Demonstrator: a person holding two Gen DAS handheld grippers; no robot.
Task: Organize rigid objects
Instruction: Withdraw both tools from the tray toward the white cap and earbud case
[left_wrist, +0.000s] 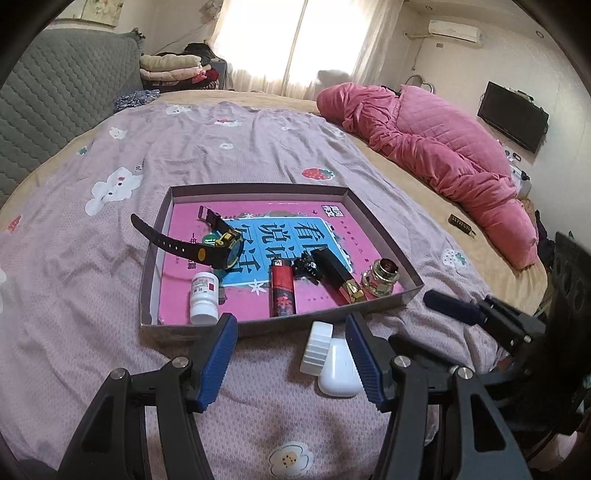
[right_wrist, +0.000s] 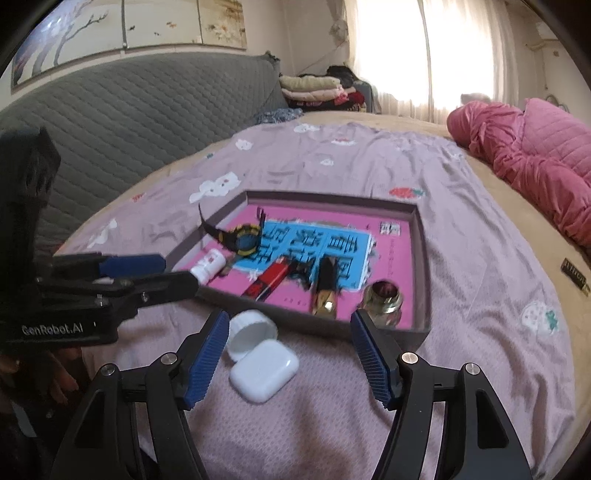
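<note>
Between the wide, empty right claw (right_wrist: 288, 354) lie one white earbud case (right_wrist: 264, 371) and one white cap (right_wrist: 249, 330), just before the tray (right_wrist: 423, 258); left claw (left_wrist: 291, 356) wide too.

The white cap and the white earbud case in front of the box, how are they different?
The white cap is round with ridges on its side; the earbud case is a smooth rounded block. The cap is tipped on its side, showing a hollow inside; the case lies flat and closed. The cap sits nearer the box; the case is nearer the grippers. Both are white, touch each other, and lie on the bedsheet outside the box.
</note>
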